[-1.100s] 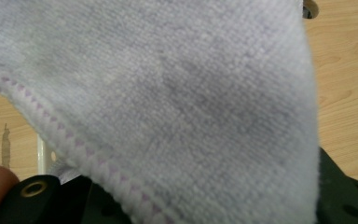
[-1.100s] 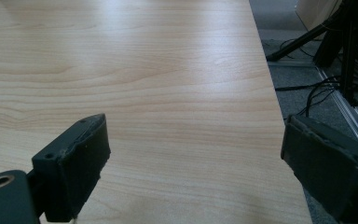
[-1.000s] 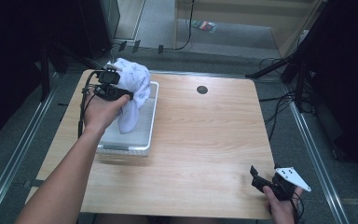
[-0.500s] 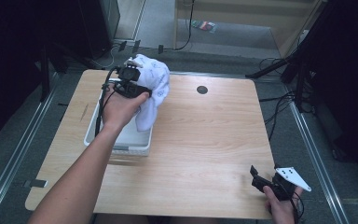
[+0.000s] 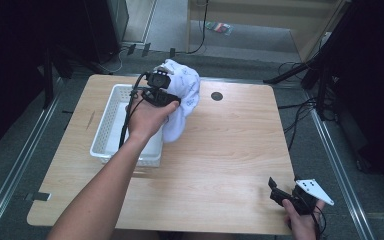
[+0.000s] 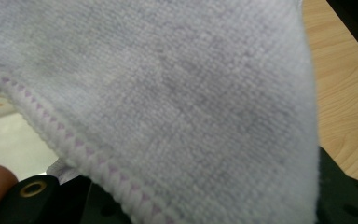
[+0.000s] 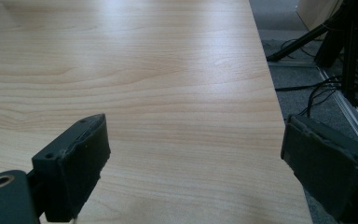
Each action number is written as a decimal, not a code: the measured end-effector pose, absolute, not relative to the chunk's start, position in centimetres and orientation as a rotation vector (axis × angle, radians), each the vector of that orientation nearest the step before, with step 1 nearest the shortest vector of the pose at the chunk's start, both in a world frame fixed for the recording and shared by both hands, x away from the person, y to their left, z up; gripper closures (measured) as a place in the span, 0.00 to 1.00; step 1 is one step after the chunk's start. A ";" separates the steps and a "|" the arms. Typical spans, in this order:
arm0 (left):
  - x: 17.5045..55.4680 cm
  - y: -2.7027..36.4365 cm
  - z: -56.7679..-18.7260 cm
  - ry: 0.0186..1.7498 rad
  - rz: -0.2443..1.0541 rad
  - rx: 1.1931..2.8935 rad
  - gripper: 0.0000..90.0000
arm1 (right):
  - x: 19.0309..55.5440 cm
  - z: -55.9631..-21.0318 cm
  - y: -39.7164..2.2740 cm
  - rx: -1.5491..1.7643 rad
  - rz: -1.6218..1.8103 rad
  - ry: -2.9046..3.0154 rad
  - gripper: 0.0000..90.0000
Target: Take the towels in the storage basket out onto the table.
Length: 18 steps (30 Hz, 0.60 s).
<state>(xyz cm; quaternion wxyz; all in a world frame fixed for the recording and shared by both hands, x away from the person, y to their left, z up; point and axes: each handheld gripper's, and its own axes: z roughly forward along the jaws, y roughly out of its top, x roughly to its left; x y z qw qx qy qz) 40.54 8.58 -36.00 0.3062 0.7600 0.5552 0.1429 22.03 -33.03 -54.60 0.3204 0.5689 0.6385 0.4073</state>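
Towel [image 5: 182, 95]: lifted clear of basket [image 5: 107, 117], now carried toward bare desk [image 5: 230, 150].
Left tool [image 5: 172, 100]: clamped on towel.
Right tool [image 5: 275, 190]: spread wide, nothing held.

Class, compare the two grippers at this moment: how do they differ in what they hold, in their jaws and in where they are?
The left gripper is shut on the white towel; the right gripper holds nothing. The left gripper's jaws are closed on cloth; the right gripper's jaws stand wide apart. The left gripper is raised by the white basket; the right gripper sits low at the table's near right corner. Each is held in a hand.
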 end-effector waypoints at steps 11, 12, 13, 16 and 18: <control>40.8 5.0 -37.8 1.431 0.325 2.062 0.62 | 22.0 -54.6 -33.0 1.492 1.071 1.679 0.09; 40.8 4.6 -38.0 1.426 0.316 2.064 0.62 | 22.0 -54.6 -33.0 1.491 1.071 1.679 0.09; 40.9 4.4 -38.1 1.421 0.312 2.070 0.62 | 22.0 -54.6 -33.1 1.492 1.071 1.679 0.09; 41.0 3.6 -38.7 1.418 0.297 2.068 0.61 | 22.0 -54.6 -33.1 1.492 1.072 1.679 0.09; 41.1 3.2 -39.1 1.415 0.284 2.070 0.61 | 22.0 -54.6 -33.1 1.492 1.074 1.680 0.09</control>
